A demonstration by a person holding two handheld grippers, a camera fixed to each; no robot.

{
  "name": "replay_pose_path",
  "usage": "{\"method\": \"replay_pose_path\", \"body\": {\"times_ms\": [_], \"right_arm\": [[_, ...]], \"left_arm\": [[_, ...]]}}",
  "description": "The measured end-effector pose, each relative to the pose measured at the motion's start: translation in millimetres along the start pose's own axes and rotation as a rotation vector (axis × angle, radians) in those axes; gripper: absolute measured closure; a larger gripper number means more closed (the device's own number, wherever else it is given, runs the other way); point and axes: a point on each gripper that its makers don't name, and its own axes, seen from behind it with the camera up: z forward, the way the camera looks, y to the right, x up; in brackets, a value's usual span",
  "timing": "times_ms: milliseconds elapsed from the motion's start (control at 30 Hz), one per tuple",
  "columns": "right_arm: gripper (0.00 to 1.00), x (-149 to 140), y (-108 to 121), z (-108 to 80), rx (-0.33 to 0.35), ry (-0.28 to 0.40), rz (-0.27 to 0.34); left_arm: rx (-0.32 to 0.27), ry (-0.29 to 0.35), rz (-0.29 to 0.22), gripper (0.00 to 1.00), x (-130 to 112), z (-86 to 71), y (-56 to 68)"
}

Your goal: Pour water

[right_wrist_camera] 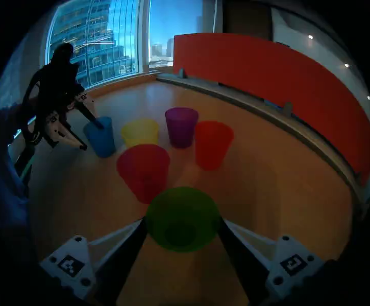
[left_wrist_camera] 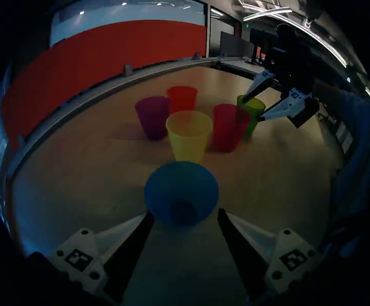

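On a wooden table (left_wrist_camera: 77,173) six plastic cups stand upright in a loose cluster. In the left gripper view, the left gripper (left_wrist_camera: 184,214) has its two fingers spread apart with a blue cup (left_wrist_camera: 181,191) between them. The fingertips lie close against the cup's sides, but it cannot be told whether they press on it. Beyond the blue cup stands a yellow cup (left_wrist_camera: 189,135), with a purple cup (left_wrist_camera: 153,117) to its left, an orange cup (left_wrist_camera: 182,98) behind it and a red cup (left_wrist_camera: 229,126) to its right. Farther off, the right gripper (left_wrist_camera: 253,108) straddles a green cup (left_wrist_camera: 252,109), held by a person in a blue sleeve (left_wrist_camera: 358,148). In the right gripper view, the right gripper (right_wrist_camera: 182,222) has its fingers apart on either side of the green cup (right_wrist_camera: 182,214), again right at its walls, and whether they grip it cannot be told. The red cup is just beyond the green one, and the left gripper (right_wrist_camera: 93,135) shows at the blue cup, one fingertip at its rim and the other at its side. A red wall panel (left_wrist_camera: 98,56) runs along the table's far edge, and tall windows (right_wrist_camera: 103,41) show buildings outside.
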Motion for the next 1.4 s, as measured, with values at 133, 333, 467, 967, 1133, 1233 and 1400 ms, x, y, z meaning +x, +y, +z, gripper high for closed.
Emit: {"method": "replay_pose_path", "body": {"times_ms": [133, 333, 467, 967, 1133, 1233, 1400], "right_arm": [[0.00, -3, 1, -4.0, -0.007, 0.001, 0.000], [0.00, -13, 3, -12.1, -0.025, -0.008, -0.003], [0.00, -21, 5, -18.0, -0.041, -0.015, 0.000], [0.00, -40, 13, -41.4, -0.089, -0.010, 0.035], [0.00, -41, 15, -47.7, -0.108, 0.002, 0.050], [0.00, -41, 18, -52.5, -0.129, 0.011, 0.060], [0.00, -37, 28, -61.1, -0.176, 0.039, 0.082]], "left_arm": [[0.006, -0.001, -0.007, 0.08, -3, -2.6, -0.4], [0.018, -0.002, -0.018, 0.08, -11, -8.0, -1.3], [0.025, -0.007, -0.027, 0.08, -17, -12.5, -2.0], [0.066, -0.015, -0.055, 0.08, -35, -25.9, -8.0], [0.087, -0.005, -0.060, 0.08, -34, -31.5, -10.5], [0.106, 0.005, -0.068, 0.08, -34, -35.4, -13.5], [0.143, 0.030, -0.091, 0.08, -33, -42.9, -20.0]]}}
